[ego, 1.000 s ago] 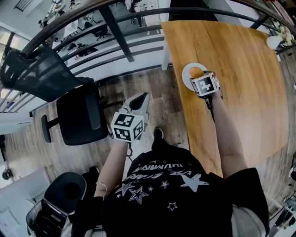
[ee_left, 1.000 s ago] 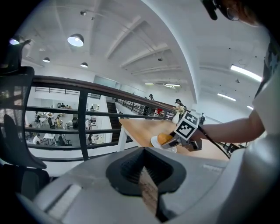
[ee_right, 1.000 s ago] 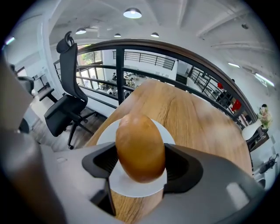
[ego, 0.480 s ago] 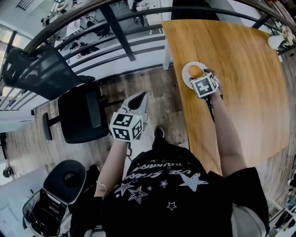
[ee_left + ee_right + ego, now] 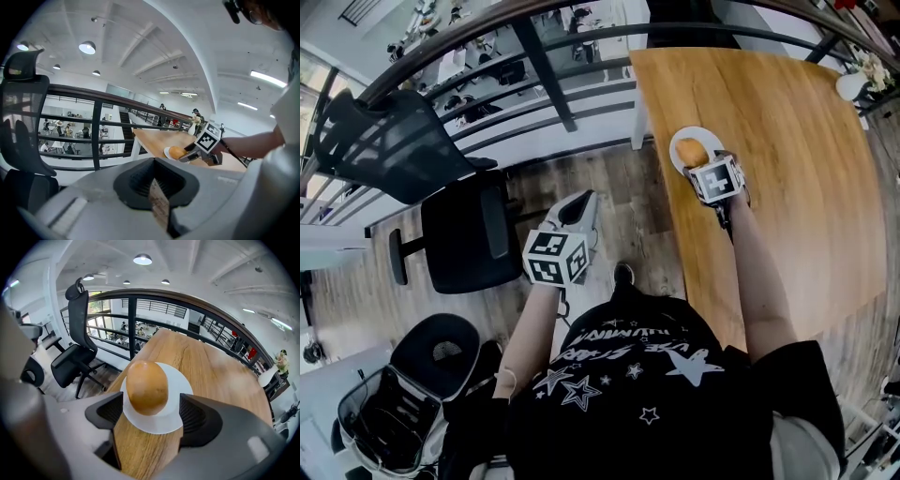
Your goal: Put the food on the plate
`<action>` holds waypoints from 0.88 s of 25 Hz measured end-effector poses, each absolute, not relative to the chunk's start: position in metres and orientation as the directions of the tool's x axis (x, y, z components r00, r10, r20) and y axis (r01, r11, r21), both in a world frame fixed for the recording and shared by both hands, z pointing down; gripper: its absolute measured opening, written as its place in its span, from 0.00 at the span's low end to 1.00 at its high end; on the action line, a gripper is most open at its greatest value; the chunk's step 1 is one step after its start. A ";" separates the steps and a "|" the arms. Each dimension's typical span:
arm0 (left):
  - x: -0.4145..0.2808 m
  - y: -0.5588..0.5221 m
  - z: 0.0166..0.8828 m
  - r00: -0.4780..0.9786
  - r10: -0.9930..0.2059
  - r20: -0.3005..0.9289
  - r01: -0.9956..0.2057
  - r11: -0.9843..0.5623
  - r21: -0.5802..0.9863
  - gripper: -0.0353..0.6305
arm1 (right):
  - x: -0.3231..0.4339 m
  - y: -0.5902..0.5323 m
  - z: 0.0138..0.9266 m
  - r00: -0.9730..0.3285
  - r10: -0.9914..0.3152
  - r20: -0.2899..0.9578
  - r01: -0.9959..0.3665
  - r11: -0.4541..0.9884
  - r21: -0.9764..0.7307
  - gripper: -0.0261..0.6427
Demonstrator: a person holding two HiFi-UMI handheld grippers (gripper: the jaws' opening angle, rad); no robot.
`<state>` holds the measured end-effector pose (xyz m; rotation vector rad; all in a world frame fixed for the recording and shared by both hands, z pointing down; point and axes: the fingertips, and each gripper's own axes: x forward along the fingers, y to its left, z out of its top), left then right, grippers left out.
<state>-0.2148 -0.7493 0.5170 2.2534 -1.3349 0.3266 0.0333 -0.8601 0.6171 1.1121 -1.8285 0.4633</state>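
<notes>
A golden-brown bread roll lies on a small white plate near the left edge of the wooden table. My right gripper hovers just on my side of the plate. Its jaws are opening, and in the right gripper view the roll sits on the plate between the two pads of the right gripper, untouched by either. My left gripper is shut and empty, held over the floor left of the table. The left gripper view shows the roll and the right gripper far off.
A black office chair stands on the wooden floor to the left, with a second one behind it. A dark railing runs past the table's left side. A white vase stands at the table's far right corner.
My right gripper has drawn back a little from the plate, so more of the roll shows. The left gripper has barely moved.
</notes>
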 end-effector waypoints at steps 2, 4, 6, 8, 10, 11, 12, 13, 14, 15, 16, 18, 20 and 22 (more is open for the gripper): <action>-0.218 -0.739 0.515 0.492 -0.754 0.436 -0.869 -0.396 0.297 0.06 | 0.031 -0.846 0.609 -0.161 -0.495 0.854 -0.846 0.515 0.139 0.61; -0.218 -0.724 0.515 0.492 -0.761 0.423 -0.869 -0.398 0.295 0.06 | 0.032 -0.833 0.608 -0.163 -0.510 0.845 -0.849 0.509 0.143 0.61; -0.215 -0.712 0.516 0.487 -0.774 0.405 -0.871 -0.399 0.286 0.06 | 0.037 -0.822 0.607 -0.169 -0.534 0.829 -0.856 0.496 0.146 0.61; -0.206 -0.697 0.518 0.475 -0.788 0.392 -0.878 -0.391 0.276 0.06 | 0.047 -0.807 0.604 -0.173 -0.547 0.819 -0.858 0.492 0.147 0.61; -0.199 -0.680 0.520 0.464 -0.802 0.376 -0.883 -0.386 0.266 0.06 | 0.055 -0.791 0.604 -0.183 -0.560 0.808 -0.857 0.493 0.148 0.61; -0.198 -0.673 0.521 0.464 -0.807 0.365 -0.883 -0.389 0.261 0.06 | 0.055 -0.784 0.604 -0.188 -0.571 0.799 -0.858 0.492 0.150 0.61; -0.201 -0.668 0.522 0.468 -0.810 0.354 -0.881 -0.396 0.259 0.06 | 0.053 -0.778 0.603 -0.189 -0.581 0.791 -0.859 0.488 0.153 0.61; -0.206 -0.663 0.522 0.475 -0.810 0.344 -0.877 -0.404 0.260 0.06 | 0.049 -0.771 0.601 -0.186 -0.589 0.787 -0.862 0.482 0.158 0.61; -0.213 -0.660 0.521 0.483 -0.808 0.337 -0.873 -0.411 0.264 0.06 | 0.044 -0.765 0.597 -0.180 -0.592 0.786 -0.864 0.477 0.161 0.61; -0.220 -0.657 0.517 0.489 -0.806 0.333 -0.869 -0.415 0.270 0.06 | 0.038 -0.759 0.591 -0.176 -0.591 0.787 -0.866 0.473 0.161 0.61; -0.227 -0.656 0.513 0.492 -0.805 0.332 -0.866 -0.416 0.277 0.06 | 0.031 -0.754 0.585 -0.174 -0.586 0.791 -0.868 0.471 0.158 0.61; -0.240 -0.654 0.503 0.494 -0.803 0.334 -0.864 -0.411 0.290 0.06 | 0.019 -0.748 0.574 -0.180 -0.576 0.797 -0.869 0.472 0.145 0.61; -0.247 -0.650 0.496 0.490 -0.804 0.336 -0.865 -0.402 0.299 0.06 | 0.009 -0.740 0.565 -0.195 -0.574 0.796 -0.871 0.474 0.128 0.60; -0.249 -0.638 0.494 0.486 -0.807 0.336 -0.867 -0.395 0.304 0.06 | 0.006 -0.726 0.560 -0.213 -0.581 0.786 -0.878 0.467 0.107 0.59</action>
